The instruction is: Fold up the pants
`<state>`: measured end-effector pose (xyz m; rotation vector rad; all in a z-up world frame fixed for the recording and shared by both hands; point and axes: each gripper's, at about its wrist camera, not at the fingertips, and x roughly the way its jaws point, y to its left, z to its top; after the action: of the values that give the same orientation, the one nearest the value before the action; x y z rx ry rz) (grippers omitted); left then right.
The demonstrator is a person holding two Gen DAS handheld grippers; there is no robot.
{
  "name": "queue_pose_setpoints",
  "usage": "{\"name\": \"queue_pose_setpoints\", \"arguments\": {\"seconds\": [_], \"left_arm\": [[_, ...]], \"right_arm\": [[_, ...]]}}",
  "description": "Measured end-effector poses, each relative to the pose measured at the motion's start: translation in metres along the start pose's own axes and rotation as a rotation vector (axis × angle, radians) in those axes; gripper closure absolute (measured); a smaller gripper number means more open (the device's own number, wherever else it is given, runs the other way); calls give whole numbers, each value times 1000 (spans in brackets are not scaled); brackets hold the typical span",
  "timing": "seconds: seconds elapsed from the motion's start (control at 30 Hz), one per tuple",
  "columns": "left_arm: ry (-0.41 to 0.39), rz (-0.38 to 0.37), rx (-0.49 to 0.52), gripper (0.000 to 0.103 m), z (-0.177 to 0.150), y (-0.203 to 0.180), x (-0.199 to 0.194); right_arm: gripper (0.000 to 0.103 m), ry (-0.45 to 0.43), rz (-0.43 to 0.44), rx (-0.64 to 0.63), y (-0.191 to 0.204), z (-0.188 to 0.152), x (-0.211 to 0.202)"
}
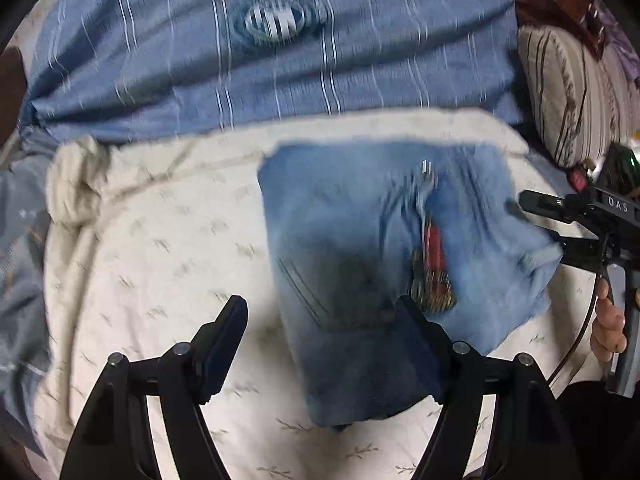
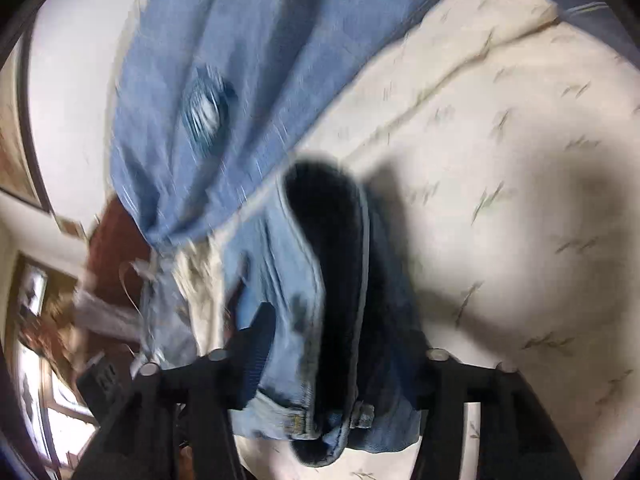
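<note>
Folded light-blue jeans (image 1: 340,220) lie on the cream bedspread (image 1: 160,240), with a red patch showing on top. My left gripper (image 1: 320,332) hangs open above their near end, one finger over the bedspread and the other over the denim, with nothing held. At the jeans' right edge my right gripper (image 1: 540,224) stands with its fingers apart. In the right wrist view the jeans' waistband (image 2: 304,320) gapes dark between the parted fingers of the right gripper (image 2: 340,352). The left finger (image 2: 256,340) is beside the denim and the right finger is mostly hidden behind it.
A blue striped pillow (image 1: 280,60) lies across the back of the bed and also fills the upper right wrist view as blue striped pillow (image 2: 240,80). A brown-striped cushion (image 1: 568,92) sits at the right. A person's hand (image 1: 608,320) holds the right gripper's handle.
</note>
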<state>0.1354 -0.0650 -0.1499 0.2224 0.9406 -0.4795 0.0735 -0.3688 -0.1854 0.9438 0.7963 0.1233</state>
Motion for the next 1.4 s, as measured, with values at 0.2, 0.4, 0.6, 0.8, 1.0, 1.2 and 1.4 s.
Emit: {"name": "queue_pose_setpoints", "arguments": {"seconds": [0.2, 0.4, 0.6, 0.8, 1.0, 1.2, 1.4], "left_arm": [[-54, 99, 2, 27, 42, 4, 3], [-33, 209, 6, 27, 71, -3, 37], [57, 242, -25, 27, 76, -2, 81], [103, 263, -23, 23, 68, -3, 105], [87, 221, -48, 23, 62, 4, 72], [5, 169, -25, 23, 24, -4, 19], [-2, 164, 12, 23, -8, -24, 7]], "right_arm": [[43, -156, 153, -108, 34, 1, -17], [43, -90, 183, -98, 48, 10, 24], [43, -29, 78, -35, 26, 25, 59], [44, 48, 43, 22, 0, 29, 79], [44, 23, 95, -60, 17, 20, 52], [44, 27, 237, -179, 35, -13, 8], [44, 65, 225, -196, 31, -43, -2]]}}
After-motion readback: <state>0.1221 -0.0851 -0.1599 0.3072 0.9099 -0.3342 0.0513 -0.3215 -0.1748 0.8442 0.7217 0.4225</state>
